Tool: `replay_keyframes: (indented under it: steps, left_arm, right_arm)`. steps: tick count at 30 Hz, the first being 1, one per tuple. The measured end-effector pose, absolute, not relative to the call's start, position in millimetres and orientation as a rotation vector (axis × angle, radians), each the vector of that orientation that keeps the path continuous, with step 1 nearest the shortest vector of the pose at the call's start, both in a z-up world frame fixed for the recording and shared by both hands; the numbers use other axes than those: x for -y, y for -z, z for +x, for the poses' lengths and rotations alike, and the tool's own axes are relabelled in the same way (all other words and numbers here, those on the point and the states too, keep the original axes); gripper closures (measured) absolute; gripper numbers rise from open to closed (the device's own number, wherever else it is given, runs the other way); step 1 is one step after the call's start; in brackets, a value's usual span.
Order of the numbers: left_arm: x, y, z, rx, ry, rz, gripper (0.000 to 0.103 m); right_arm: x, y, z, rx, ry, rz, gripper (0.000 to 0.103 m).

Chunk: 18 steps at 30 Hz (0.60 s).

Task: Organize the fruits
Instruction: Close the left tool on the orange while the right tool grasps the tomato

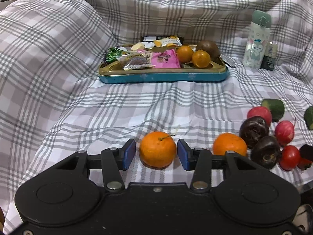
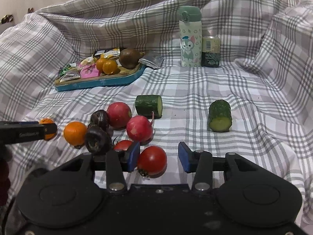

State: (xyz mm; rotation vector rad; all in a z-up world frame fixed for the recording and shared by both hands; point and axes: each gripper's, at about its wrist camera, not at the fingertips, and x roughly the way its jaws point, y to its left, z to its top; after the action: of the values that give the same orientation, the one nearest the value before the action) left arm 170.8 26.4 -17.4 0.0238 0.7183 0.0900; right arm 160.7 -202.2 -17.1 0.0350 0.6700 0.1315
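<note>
- Mandarin sat on the plaid bedsheet, between the left gripper fingers w/ slim gaps each side; not gripped yet.
- Tomato lay inside the right gripper, touching the left-hand pad, right-hand pad clear; fingers narrow but nothing held.
- Step looked like pick-up, both hands.
- Next probably needs squeeze, lift, carry to the tin tray w/ snacks & fruit further back.
</note>
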Motion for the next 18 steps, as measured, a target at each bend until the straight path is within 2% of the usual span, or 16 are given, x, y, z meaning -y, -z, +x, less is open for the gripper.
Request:
replay_keyframes:
  steps: [4,12,18]
  left_arm:
    - [-27,19,171,-0.713,-0.082,0.011,0.054]
    - [-28,20,170,-0.699,-0.074,-0.001,0.054]
    - [-33,14,165,-0.675,-0.068,-0.03,0.054]
  right_arm:
    - [199,17,160,-0.663,-0.132,0.018,0.058]
    - [208,16,163,-0.695,-0.144,0.092,0.066]
    - [211,9,155,-0.656,-0.141,0.096,0.066]
